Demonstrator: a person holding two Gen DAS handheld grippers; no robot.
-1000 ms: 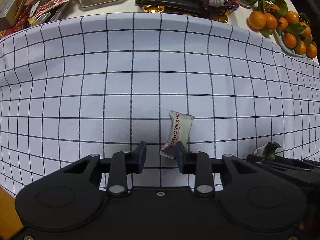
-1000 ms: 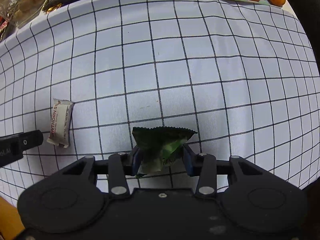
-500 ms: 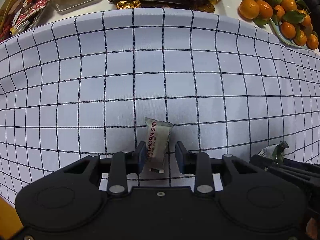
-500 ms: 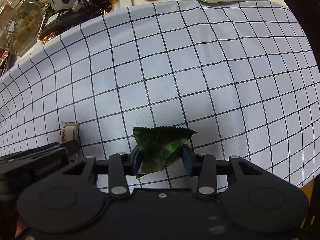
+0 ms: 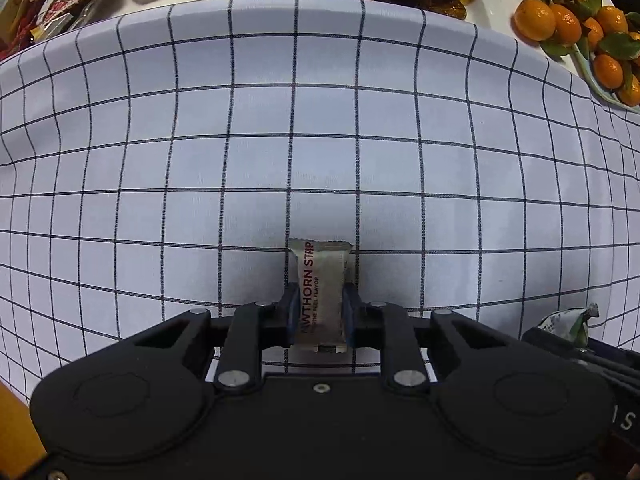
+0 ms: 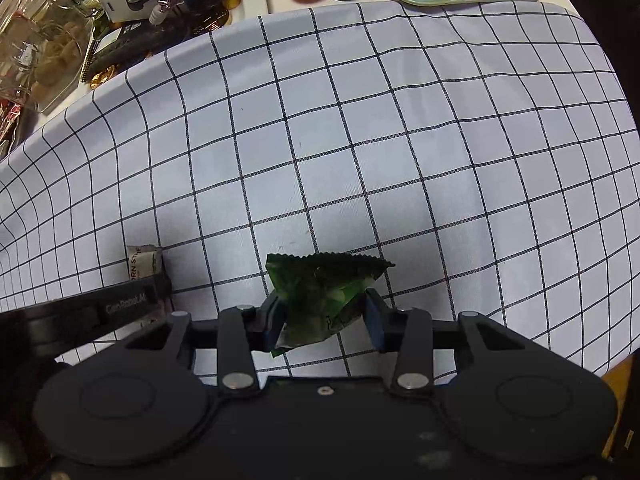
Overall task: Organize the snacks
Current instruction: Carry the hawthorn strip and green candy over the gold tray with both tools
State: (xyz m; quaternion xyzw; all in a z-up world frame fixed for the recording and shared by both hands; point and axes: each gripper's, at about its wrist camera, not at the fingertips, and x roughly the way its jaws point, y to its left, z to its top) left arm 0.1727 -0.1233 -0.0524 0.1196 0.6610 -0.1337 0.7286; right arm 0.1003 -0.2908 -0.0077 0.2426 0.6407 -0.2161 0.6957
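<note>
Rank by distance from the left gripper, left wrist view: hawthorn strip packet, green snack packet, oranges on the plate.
1. hawthorn strip packet: between the left gripper's closing jaws, pads at its sides.
2. green snack packet: low right, in the right gripper.
3. oranges: far top right, past the checked cloth.

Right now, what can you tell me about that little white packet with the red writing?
The white packet is a small, slim pillow-shaped wrapper that looks like matte plastic film, with crimped, serrated ends. Red lettering runs along its length, reading "...WTHORN STRIP", with a smaller line under it. It appears sealed. It points away from the camera over the checked cloth, between the blue pads of the left gripper, whose jaws are closing on its long sides. The right camera shows only its far end.
</note>
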